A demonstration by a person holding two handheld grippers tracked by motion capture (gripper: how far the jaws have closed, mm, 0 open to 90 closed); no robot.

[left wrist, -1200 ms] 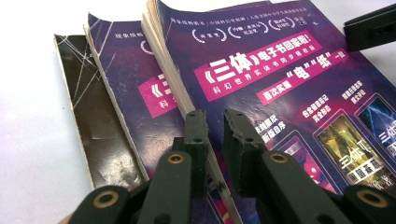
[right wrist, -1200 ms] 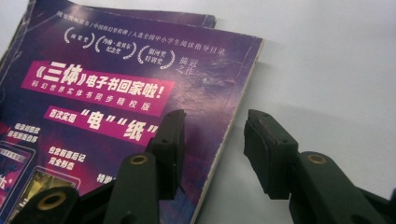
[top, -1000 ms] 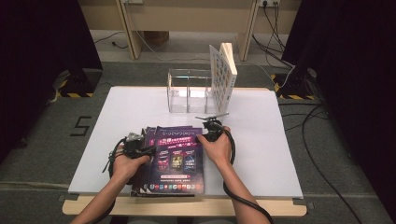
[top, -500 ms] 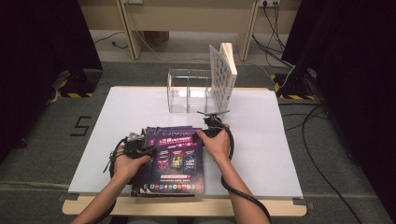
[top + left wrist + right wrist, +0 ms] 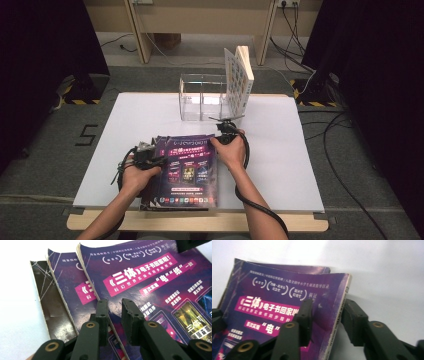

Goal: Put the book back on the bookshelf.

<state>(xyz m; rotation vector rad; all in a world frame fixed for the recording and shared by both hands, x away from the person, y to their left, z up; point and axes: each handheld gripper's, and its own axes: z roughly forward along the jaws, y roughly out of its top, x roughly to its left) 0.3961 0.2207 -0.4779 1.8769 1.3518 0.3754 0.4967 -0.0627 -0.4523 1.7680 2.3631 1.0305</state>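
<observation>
The top purple glossy paperback book (image 5: pixel 294 305), lying on the near-table stack, is being straddled at its spine edge by the right gripper (image 5: pixel 325 315), whose half-open jaws have just been closing; squarer seating is advised before lifting. The left gripper (image 5: pixel 114 312) is being held narrowly open at the opposite edge.

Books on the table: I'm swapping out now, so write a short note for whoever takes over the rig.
Left tool: open, jaws astride the top book's left edge.
Right tool: jaws have just been closing astride that book's right edge; grip not certain.
Things: three purple books in a fanned stack at the table's near edge; clear rack at the far side holds one white book upright.
Left: lift the top book, probably into the rack.
</observation>
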